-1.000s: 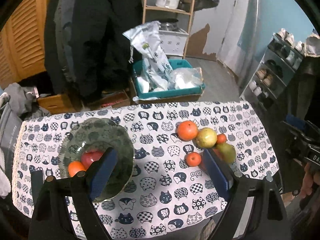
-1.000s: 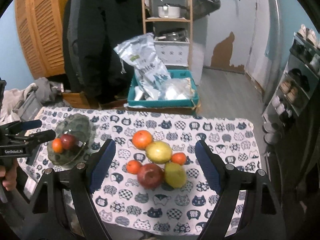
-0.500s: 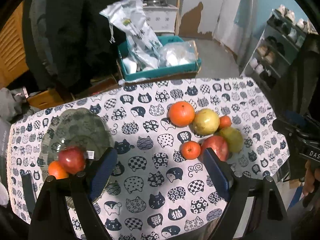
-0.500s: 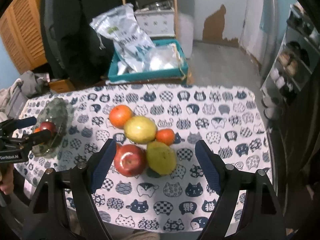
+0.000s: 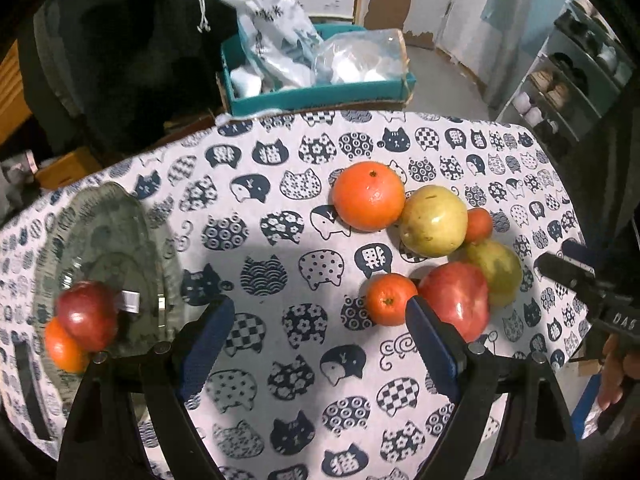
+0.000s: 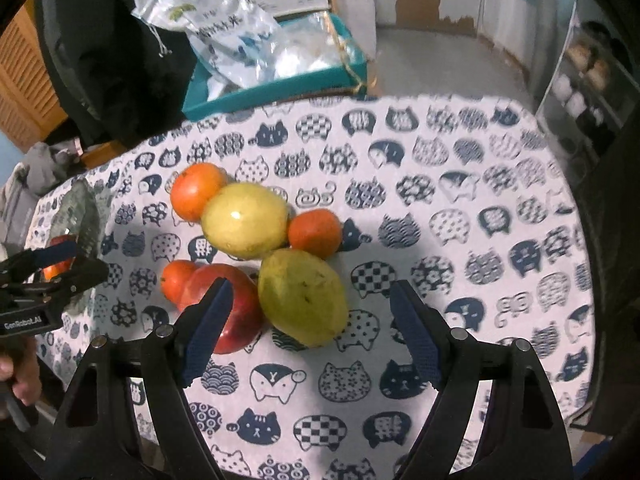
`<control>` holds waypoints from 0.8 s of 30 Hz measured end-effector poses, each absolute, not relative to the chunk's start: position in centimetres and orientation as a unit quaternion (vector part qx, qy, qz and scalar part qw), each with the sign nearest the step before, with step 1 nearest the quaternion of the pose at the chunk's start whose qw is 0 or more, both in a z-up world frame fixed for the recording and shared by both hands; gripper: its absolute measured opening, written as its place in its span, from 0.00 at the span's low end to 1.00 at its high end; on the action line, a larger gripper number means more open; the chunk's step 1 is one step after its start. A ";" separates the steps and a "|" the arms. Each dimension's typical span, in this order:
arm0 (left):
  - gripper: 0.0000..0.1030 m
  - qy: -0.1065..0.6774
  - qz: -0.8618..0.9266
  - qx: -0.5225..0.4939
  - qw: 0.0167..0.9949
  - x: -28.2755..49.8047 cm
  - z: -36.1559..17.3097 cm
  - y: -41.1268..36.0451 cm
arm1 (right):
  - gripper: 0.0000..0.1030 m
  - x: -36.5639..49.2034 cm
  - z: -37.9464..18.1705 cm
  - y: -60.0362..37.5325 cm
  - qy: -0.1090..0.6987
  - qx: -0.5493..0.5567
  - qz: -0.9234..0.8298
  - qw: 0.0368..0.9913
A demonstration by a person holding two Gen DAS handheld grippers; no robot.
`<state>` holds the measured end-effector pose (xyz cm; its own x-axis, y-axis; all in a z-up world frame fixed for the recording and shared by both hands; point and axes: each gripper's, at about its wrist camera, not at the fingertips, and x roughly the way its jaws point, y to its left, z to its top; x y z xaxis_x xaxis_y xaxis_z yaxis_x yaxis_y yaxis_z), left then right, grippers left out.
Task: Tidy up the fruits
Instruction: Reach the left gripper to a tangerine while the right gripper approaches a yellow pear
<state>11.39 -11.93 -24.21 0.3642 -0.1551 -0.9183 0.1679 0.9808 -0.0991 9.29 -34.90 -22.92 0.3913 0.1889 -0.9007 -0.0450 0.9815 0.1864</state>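
A cluster of fruit lies on the cat-print tablecloth (image 5: 280, 240): a big orange (image 5: 368, 195), a yellow apple (image 5: 433, 221), a green pear (image 6: 302, 298), a red apple (image 5: 456, 298), and two small tangerines (image 5: 390, 299) (image 6: 315, 233). A glass bowl (image 5: 108, 236) at the left holds a red apple (image 5: 87, 315) and a tangerine (image 5: 62, 347). My left gripper (image 5: 320, 336) is open and empty, its right finger beside the small tangerine. My right gripper (image 6: 310, 328) is open, its fingers on either side of the pear and red apple (image 6: 236, 312).
Beyond the table's far edge stands a teal box (image 5: 320, 92) with plastic bags (image 6: 224, 36). A dark coat (image 5: 132, 40) hangs at the back left. A shoe rack (image 5: 576, 68) stands at the right. The table edges are close at the right and front.
Both grippers have moved forward and down toward the table. The left one shifted right, from over the bowl toward the fruit cluster. The right one closed in on the pear and red apple.
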 end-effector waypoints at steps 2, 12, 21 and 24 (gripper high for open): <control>0.86 0.562 -0.098 -0.002 0.821 11.8 -25.1 -12.1 | 0.80 9.7 -24.1 -35.1 0.557 0.081 0.074 0.823; 0.86 0.586 -0.112 -0.022 0.802 13.1 -27.9 -13.5 | 0.75 11.0 -27.4 -35.8 0.581 0.138 0.085 0.798; 0.86 0.611 -0.121 -0.045 0.781 14.1 -30.0 -14.1 | 0.70 11.5 -29.4 -36.7 0.592 0.197 0.100 0.775; 0.86 0.614 -0.128 -0.054 0.777 14.2 -30.5 -14.3 | 0.69 11.4 -29.1 -36.5 0.591 0.188 0.099 0.779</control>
